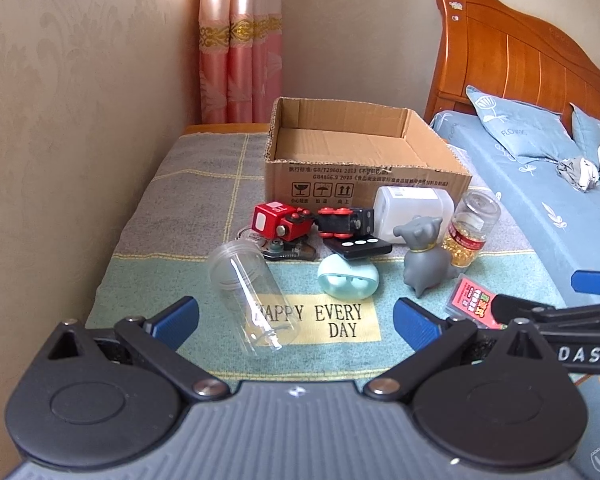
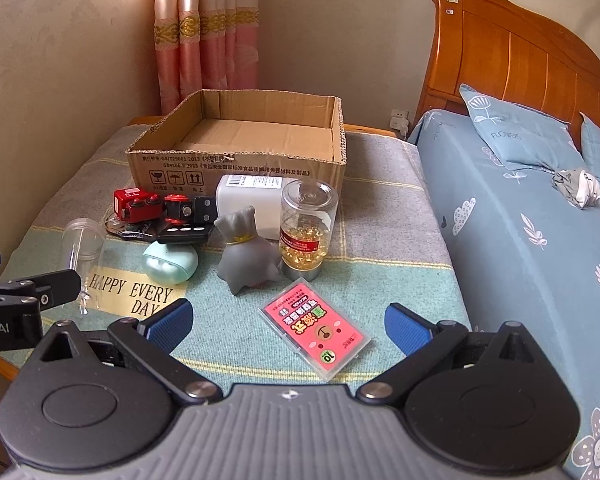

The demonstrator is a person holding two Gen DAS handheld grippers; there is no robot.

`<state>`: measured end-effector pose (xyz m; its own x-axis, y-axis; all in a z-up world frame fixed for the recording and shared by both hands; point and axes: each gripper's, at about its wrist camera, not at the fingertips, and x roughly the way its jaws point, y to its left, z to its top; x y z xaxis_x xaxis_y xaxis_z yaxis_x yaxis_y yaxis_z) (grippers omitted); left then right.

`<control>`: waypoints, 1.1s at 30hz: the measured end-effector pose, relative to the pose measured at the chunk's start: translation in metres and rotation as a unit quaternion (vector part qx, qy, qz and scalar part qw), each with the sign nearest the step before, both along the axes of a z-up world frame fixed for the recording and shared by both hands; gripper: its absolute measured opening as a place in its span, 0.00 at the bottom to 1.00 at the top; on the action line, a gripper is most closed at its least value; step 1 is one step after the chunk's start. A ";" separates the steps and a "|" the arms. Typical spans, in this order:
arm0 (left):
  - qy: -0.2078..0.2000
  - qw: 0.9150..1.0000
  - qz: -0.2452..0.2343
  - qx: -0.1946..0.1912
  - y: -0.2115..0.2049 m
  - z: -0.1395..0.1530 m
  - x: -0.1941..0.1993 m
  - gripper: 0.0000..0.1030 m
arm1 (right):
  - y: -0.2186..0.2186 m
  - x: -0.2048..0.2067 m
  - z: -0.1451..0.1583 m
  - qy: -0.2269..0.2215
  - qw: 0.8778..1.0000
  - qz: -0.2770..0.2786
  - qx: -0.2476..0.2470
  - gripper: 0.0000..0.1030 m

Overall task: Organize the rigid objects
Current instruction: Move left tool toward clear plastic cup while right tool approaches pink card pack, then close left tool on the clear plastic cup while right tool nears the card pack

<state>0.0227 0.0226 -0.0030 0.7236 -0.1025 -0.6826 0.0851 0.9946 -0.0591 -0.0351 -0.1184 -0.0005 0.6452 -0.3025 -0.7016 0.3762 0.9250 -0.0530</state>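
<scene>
An empty cardboard box [image 1: 364, 168] [image 2: 236, 168] stands at the back of a cloth-covered table. In front of it lie a red toy block [image 1: 278, 222] [image 2: 136, 204], a black-and-red toy [image 1: 346, 220] [image 2: 186, 210], a black remote [image 1: 358, 247] [image 2: 184, 234], a teal case [image 1: 348, 280] [image 2: 170, 262], a white box [image 1: 412, 210] [image 2: 248, 204], a grey figurine [image 1: 422, 258] [image 2: 246, 254], a capsule bottle [image 1: 470, 230] [image 2: 306, 230] and a pink card case [image 2: 314, 332] [image 1: 472, 306]. A clear tube [image 1: 252, 292] [image 2: 82, 248] lies between the fingers of my open left gripper [image 1: 296, 324]. My right gripper [image 2: 288, 326] is open around the card case.
A bed with blue sheets [image 2: 520, 220] and a wooden headboard [image 1: 520, 52] borders the table on the right. Wall [image 1: 80, 100] and pink curtain [image 1: 240, 40] close off the left and back. The table's mat [image 1: 340, 322] reads "HAPPY EVERY DAY".
</scene>
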 end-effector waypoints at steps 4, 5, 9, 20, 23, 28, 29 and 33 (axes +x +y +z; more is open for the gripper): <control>0.006 1.000 -0.013 0.018 0.005 -0.010 0.007 0.99 | -0.011 0.005 -0.012 0.006 1.000 0.005 0.002 1.00; 0.010 1.000 -0.019 0.022 0.006 -0.013 0.009 0.99 | -0.014 0.006 -0.016 0.010 1.000 0.005 0.001 1.00; 0.028 0.999 -0.023 0.029 0.010 -0.027 0.016 0.99 | -0.025 0.011 -0.040 0.041 0.999 -0.001 0.001 1.00; 0.059 0.998 -0.024 0.027 0.019 -0.054 0.031 0.99 | -0.061 0.008 -0.082 0.089 0.995 -0.046 0.016 1.00; 0.064 0.997 -0.027 0.031 0.019 -0.059 0.035 0.99 | -0.076 0.003 -0.084 0.085 0.994 -0.058 0.032 1.00; 0.075 0.996 -0.028 0.045 0.023 -0.064 0.040 0.99 | -0.101 -0.002 -0.083 0.084 0.989 -0.113 0.043 1.00; 0.077 0.995 -0.028 0.048 0.025 -0.065 0.040 0.99 | -0.106 -0.003 -0.083 0.083 0.988 -0.117 0.048 1.00; 0.086 0.994 -0.031 0.063 0.033 -0.068 0.037 0.99 | -0.109 -0.003 -0.083 0.082 0.988 -0.117 0.051 1.00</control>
<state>0.0598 0.0553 -0.0707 0.5900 -0.0496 -0.8059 0.1468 0.9881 0.0467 -0.0379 -0.2275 -0.0839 0.4404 -0.3529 -0.8255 0.5753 0.8168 -0.0423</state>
